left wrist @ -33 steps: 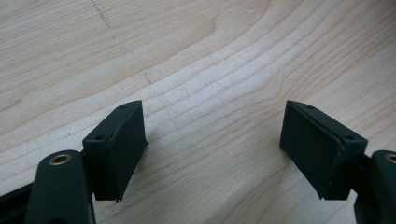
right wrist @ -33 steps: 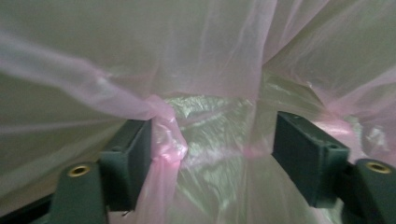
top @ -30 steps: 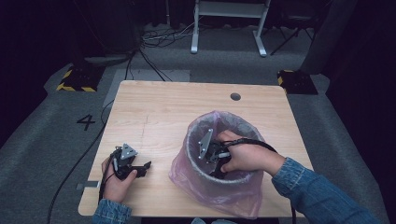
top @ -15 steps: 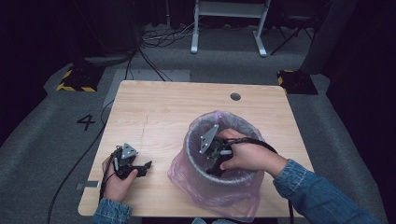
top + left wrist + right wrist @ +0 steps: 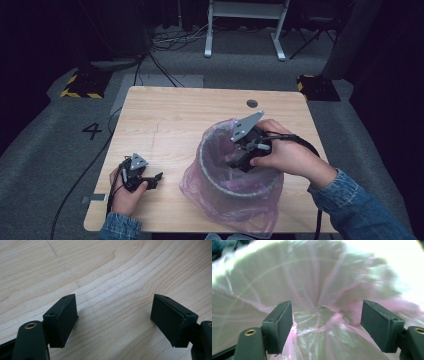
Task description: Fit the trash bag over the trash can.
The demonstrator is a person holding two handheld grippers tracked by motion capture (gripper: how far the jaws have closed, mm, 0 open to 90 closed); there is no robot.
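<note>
A round grey bin [image 5: 220,186] lined with a thin pink plastic bag [image 5: 235,212] stands on the front right of the wooden table [image 5: 185,115]. The bag hangs over the rim and down the outside. My right gripper [image 5: 240,161] is at the bin's mouth, tilted and pointing down inside. Its jaws are open. In the right gripper view they [image 5: 327,322] stand wide apart, with the crumpled pink liner [image 5: 319,315] farther off and nothing pinched. My left gripper [image 5: 156,177] rests on the table at the front left. It is open [image 5: 113,320] over bare wood.
A small dark cable hole [image 5: 252,103] sits near the table's far edge. The right gripper's cable [image 5: 305,145] loops over the right hand. On the floor behind are cables, a white frame [image 5: 245,30] and two yellow-and-black striped bases [image 5: 80,85].
My right gripper has risen from deep in the bin to its mouth and tilted, with its grey plate now above the rim. The left gripper has stayed in place.
</note>
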